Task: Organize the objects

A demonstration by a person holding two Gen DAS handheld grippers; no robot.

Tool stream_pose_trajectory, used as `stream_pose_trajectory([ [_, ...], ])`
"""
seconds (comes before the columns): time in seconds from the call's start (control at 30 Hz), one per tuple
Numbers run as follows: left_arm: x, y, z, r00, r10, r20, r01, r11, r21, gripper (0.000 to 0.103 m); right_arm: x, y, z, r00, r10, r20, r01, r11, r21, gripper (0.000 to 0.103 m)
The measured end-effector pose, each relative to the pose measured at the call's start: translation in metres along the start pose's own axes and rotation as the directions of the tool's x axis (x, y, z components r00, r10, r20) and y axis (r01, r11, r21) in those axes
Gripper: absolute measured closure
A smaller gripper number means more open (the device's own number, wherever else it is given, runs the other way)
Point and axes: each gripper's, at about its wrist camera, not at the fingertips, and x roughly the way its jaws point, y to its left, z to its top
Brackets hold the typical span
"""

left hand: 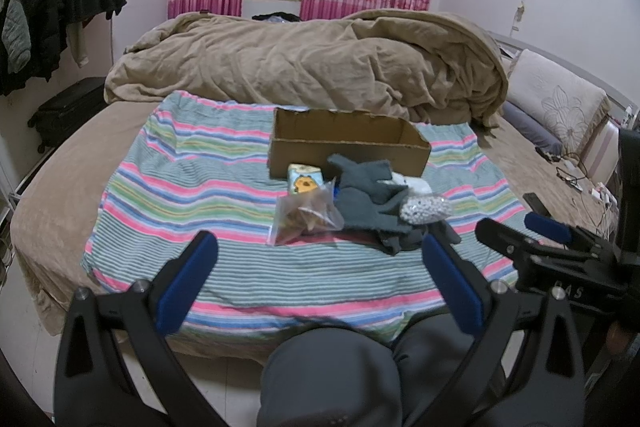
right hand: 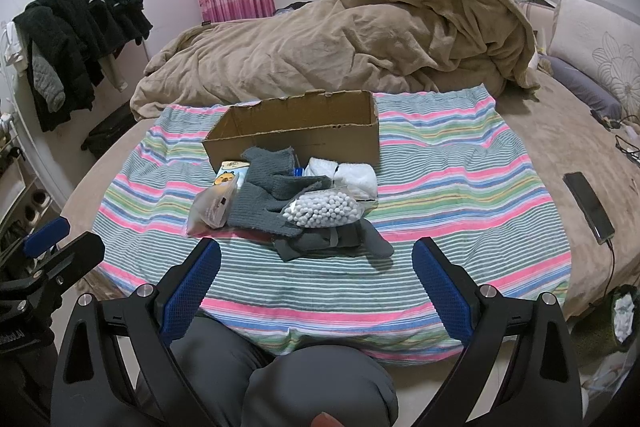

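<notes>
An empty cardboard box [left hand: 348,151] [right hand: 296,131] stands open on the striped cloth [left hand: 180,187] [right hand: 460,187]. In front of it lies a pile: grey knitted gloves [left hand: 368,195] [right hand: 272,191], a clear bag of brown bits [left hand: 304,217] [right hand: 212,207], a small pack with a cartoon face [left hand: 305,181] [right hand: 229,174], a bag of white beads [left hand: 426,211] [right hand: 324,209], and white folded cloth [right hand: 352,175]. My left gripper [left hand: 320,251] is open, short of the pile. My right gripper [right hand: 316,255] is open too, just before the gloves. Neither holds anything.
A rumpled tan duvet [left hand: 304,67] [right hand: 340,43] fills the bed behind the box. A phone on a cable [right hand: 588,207] lies at the right with pillows [right hand: 592,47] beyond. Dark clothes [right hand: 80,27] hang at the left. A person's grey-trousered knees [right hand: 280,379] sit below the grippers.
</notes>
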Motion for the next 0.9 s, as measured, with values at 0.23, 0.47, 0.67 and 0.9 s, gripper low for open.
stream_pose_trajectory([
  [0.23, 0.0, 0.0, 0.0, 1.0, -0.001, -0.001, 0.001, 1.0, 0.0, 0.001, 0.001, 0.0, -0.002, 1.0, 0.0, -0.005, 0.0, 1.0, 0.003, 0.005],
  [0.47, 0.006, 0.001, -0.001, 1.0, -0.007, -0.013, 0.007, 1.0, -0.004, 0.001, 0.007, 0.002, -0.004, 1.0, 0.002, -0.017, -0.002, 1.0, 0.003, 0.005],
  [0.67, 0.023, 0.001, 0.002, 1.0, -0.009, -0.022, 0.009, 1.0, 0.012, 0.001, 0.018, 0.002, 0.0, 1.0, 0.007, -0.028, -0.007, 1.0, -0.001, 0.005],
  [0.9, 0.053, 0.008, 0.013, 0.999, -0.009, -0.032, 0.01, 1.0, 0.023, 0.001, 0.038, 0.0, 0.013, 1.0, 0.002, -0.02, -0.003, 1.0, -0.013, 0.005],
])
